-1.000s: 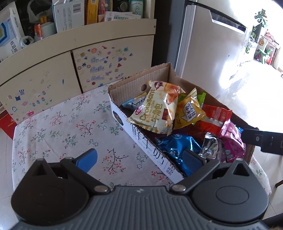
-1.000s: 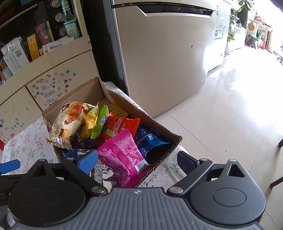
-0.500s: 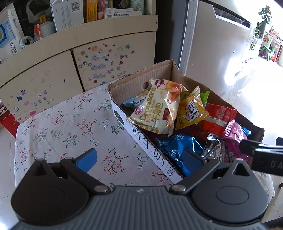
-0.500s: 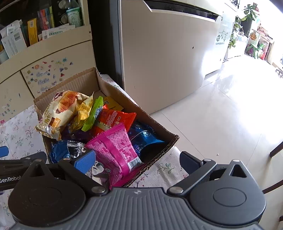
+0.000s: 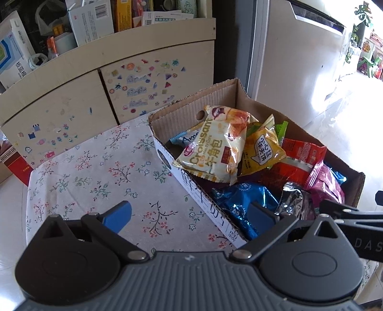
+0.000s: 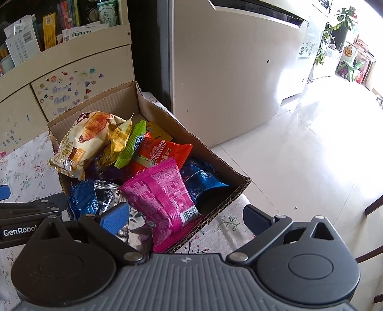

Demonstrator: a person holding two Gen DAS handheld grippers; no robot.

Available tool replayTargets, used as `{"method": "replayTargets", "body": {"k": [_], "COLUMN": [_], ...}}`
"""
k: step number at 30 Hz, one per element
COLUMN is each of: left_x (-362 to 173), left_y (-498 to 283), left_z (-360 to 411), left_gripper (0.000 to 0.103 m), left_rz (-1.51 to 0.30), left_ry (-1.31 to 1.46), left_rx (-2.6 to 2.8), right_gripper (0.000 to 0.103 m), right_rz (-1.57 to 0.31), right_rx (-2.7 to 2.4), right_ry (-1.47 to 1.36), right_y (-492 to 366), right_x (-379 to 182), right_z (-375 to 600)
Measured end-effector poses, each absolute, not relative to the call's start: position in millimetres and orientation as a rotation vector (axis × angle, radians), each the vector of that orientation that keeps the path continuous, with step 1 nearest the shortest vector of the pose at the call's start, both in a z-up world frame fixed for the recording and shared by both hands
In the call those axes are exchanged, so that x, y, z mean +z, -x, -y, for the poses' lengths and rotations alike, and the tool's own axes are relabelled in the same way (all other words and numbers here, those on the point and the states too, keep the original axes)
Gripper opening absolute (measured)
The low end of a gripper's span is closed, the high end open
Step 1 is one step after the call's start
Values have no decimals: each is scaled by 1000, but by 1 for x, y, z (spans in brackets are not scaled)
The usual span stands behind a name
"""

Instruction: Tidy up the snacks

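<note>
A cardboard box [image 5: 167, 119] [image 6: 167, 117] full of snack packets stands on a flowered tablecloth [image 5: 95, 172]. A cream croissant bag [image 5: 215, 143] [image 6: 83, 136] lies on top at the far end, with yellow [image 5: 261, 148], red [image 5: 301, 155] [image 6: 162, 148], pink [image 6: 162, 193] and blue [image 5: 239, 198] packets nearer. My left gripper [image 5: 189, 215] is open and empty above the box's near left wall. My right gripper [image 6: 184, 217] is open and empty over the box's near right corner, above the pink packet.
A cream cabinet with stickers [image 5: 143, 79] stands behind the table, with boxes and papers [image 5: 91, 21] on its shelf. A steel fridge [image 6: 227, 71] stands right of the box. A glossy tiled floor [image 6: 299, 155] lies to the right.
Both grippers have drawn back and risen slightly, so the box sits a little lower and nearer the centre. Both stay open and the packets have not moved.
</note>
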State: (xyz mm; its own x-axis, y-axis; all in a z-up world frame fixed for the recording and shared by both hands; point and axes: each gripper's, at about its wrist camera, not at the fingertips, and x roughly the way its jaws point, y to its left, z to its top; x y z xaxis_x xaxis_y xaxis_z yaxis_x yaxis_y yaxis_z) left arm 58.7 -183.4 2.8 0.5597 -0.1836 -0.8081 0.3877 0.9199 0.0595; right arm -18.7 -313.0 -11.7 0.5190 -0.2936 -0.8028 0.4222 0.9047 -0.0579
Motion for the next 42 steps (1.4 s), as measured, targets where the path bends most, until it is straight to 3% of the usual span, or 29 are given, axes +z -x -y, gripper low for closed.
{"method": "replayTargets", "body": {"k": [42], "left_x": [6], "left_y": [-53], "left_z": [185], "left_gripper": [101], "left_rz": [-876], "left_ry": [-312], "left_rx": [-311], "right_gripper": [103], "right_rz": [-929], "right_rx": [-430], "right_ry": [-158], "right_y": [19], "right_x": [-13], "right_z": [310]}}
